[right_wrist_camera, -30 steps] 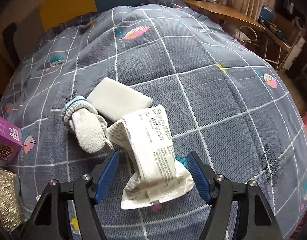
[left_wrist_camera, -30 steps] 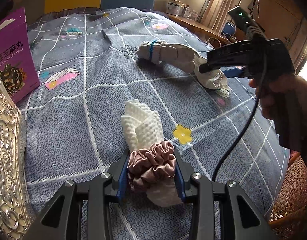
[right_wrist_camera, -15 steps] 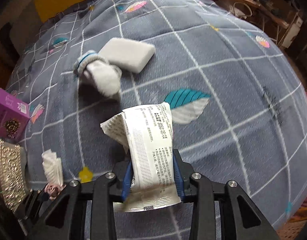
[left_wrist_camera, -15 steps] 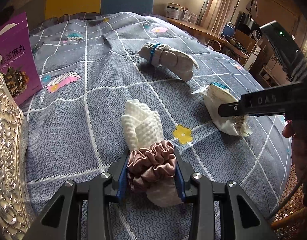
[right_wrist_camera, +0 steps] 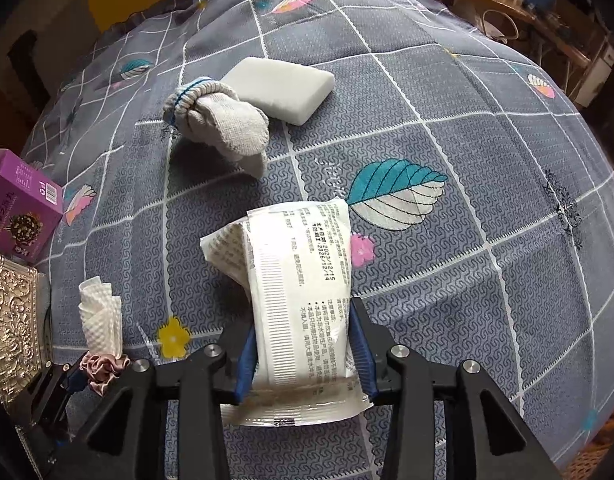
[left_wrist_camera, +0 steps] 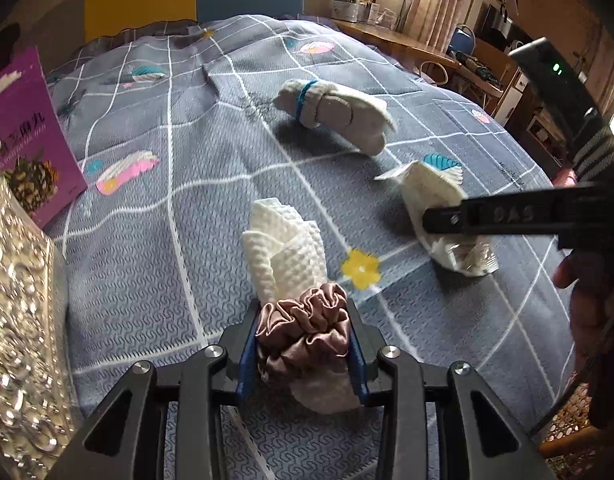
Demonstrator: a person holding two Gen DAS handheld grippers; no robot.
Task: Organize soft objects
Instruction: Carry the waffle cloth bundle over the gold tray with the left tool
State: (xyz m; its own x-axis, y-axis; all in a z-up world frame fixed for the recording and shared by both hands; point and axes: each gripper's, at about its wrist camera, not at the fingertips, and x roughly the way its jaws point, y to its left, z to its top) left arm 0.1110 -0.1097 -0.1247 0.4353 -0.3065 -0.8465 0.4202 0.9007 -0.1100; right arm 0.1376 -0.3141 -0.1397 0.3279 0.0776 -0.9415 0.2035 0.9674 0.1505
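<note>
Your right gripper is clamped on the white tissue packet, both blue pads pressed into its sides, and that's the big change: a second ago those jaws were wide open around the packet, with it lying against the rolled sock. Now the packet sits apart from the sock, closer to you, over the teal leaf print on the grey bedspread. From the left wrist view you can see it too, the packet pinched under the black finger, its bottom end looking like it touches the cover, though I can't tell for sure.

Your left gripper hasn't budged. It's still squeezed shut on the mauve scrunchie wrapped around the white waffle cloth, same spot as before, next to the yellow flower print.

The rolled grey sock with the blue band lies farther up the bed, touching the white sponge block behind it. Neither seems to have moved on the cover.

Off to your left you've got the purple box and, just in front of it, the embossed silver box, both where they were.
</note>
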